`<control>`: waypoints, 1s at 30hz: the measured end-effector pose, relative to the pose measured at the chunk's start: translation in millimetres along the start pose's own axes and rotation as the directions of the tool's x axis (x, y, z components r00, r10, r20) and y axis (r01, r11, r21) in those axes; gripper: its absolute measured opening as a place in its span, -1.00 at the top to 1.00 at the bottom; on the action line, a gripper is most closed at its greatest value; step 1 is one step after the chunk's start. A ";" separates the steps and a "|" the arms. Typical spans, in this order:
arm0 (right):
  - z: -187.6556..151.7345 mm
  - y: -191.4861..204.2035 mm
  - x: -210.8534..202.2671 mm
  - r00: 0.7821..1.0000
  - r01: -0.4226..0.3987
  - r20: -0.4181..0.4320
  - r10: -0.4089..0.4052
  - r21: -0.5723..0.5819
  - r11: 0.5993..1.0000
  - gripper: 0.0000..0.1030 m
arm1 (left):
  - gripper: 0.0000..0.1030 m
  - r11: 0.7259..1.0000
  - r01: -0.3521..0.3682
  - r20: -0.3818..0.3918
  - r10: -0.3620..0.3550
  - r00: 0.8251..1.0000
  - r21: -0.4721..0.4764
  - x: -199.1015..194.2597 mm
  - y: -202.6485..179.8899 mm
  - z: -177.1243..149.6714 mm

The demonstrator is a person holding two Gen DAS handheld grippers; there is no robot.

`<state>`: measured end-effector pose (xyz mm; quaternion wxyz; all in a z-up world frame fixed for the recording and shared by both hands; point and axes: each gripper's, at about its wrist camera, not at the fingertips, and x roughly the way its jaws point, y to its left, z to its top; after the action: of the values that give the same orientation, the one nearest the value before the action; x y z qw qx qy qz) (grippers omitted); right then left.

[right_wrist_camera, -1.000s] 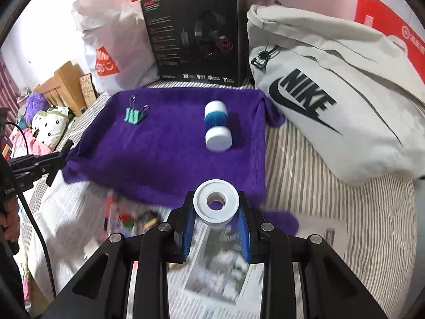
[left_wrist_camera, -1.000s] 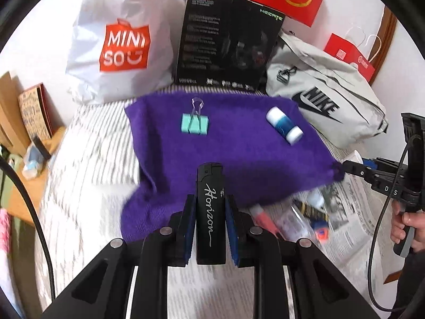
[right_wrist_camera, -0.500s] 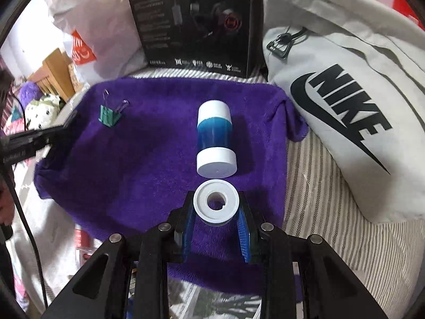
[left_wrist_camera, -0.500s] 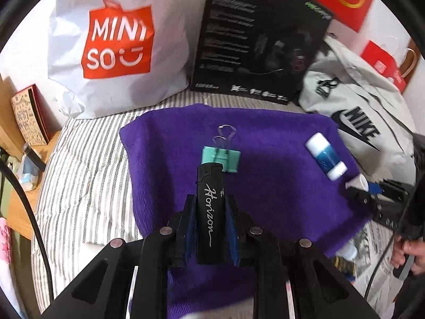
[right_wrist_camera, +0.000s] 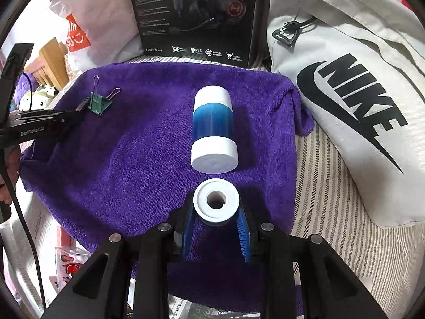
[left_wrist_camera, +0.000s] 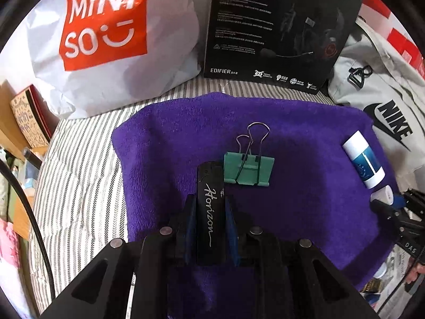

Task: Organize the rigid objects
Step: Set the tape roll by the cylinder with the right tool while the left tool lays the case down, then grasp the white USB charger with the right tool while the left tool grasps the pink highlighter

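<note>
Left wrist view: striped bed (left_wrist_camera: 79, 159), spread with a purple towel (left_wrist_camera: 172, 138); white shopping bag (left_wrist_camera: 106, 40), black headset box (left_wrist_camera: 279, 26) and grey Nike bag (left_wrist_camera: 385, 101) standing along the far edge. On the towel, a green binder clip (left_wrist_camera: 248, 170) near the middle and a blue-and-white bottle (left_wrist_camera: 364, 159) lying toward the right. Left tool (left_wrist_camera: 209, 212) closed on a black lighter (left_wrist_camera: 210, 207), held upright-forward over the towel with its tip just beside the clip's left side; whether touching the cloth yet, cannot tell.

Right wrist view: same purple towel (right_wrist_camera: 132, 146), bottle (right_wrist_camera: 213, 130) lying on its side pointing at the camera. Right tool (right_wrist_camera: 215, 212) clamped on a white tape roll (right_wrist_camera: 216, 203), hole facing the lens, poised just short of the bottle's near cap.

Likely step: bringing both held items onto the towel to set them in line with those already there. Next move calls for lowering each until it rests on the cloth, then easing the fingers apart without nudging clip or bottle. Soft pile, so the roll could tip or wander on release. Newspaper (right_wrist_camera: 39, 226) and loose small items off the towel's near edge, probably yet to be sorted.
</note>
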<state>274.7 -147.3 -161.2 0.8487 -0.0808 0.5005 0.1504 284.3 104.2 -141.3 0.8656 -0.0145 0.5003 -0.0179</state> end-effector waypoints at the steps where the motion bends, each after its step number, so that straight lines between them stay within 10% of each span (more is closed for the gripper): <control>1: -0.8 0.0 -0.6 1.000 0.001 0.001 -0.001 -0.003 1.000 0.43 | 0.59 1.000 -0.003 -0.001 0.003 1.000 0.004 0.6 -1.0 0.1; 9: -2.3 0.3 -1.7 1.000 -0.007 0.010 0.008 -0.037 0.999 0.39 | 0.51 1.000 -0.024 0.004 0.024 1.000 0.008 3.4 -7.8 -2.6; 13: -3.0 0.7 -2.9 1.000 -0.017 0.003 0.017 -0.046 0.999 0.27 | -0.04 1.000 0.019 -0.020 -0.019 1.000 0.010 -0.9 -13.8 -12.7; 16: -2.2 2.1 -8.2 0.999 -0.045 -0.025 0.045 -0.012 0.999 -0.08 | -0.04 1.000 0.012 -0.032 -0.011 0.999 0.010 -9.7 -16.3 -24.3; 30: -59.7 -2.9 -100.5 1.000 0.001 0.025 -0.003 0.100 0.995 -0.18 | -0.04 0.991 0.132 0.005 -0.132 0.991 -0.015 -80.1 -46.7 -76.0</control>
<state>180.8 -184.8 -102.4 0.8580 -0.0366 0.4969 0.1253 177.7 60.6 -107.9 0.8633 -0.0542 0.4967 -0.0714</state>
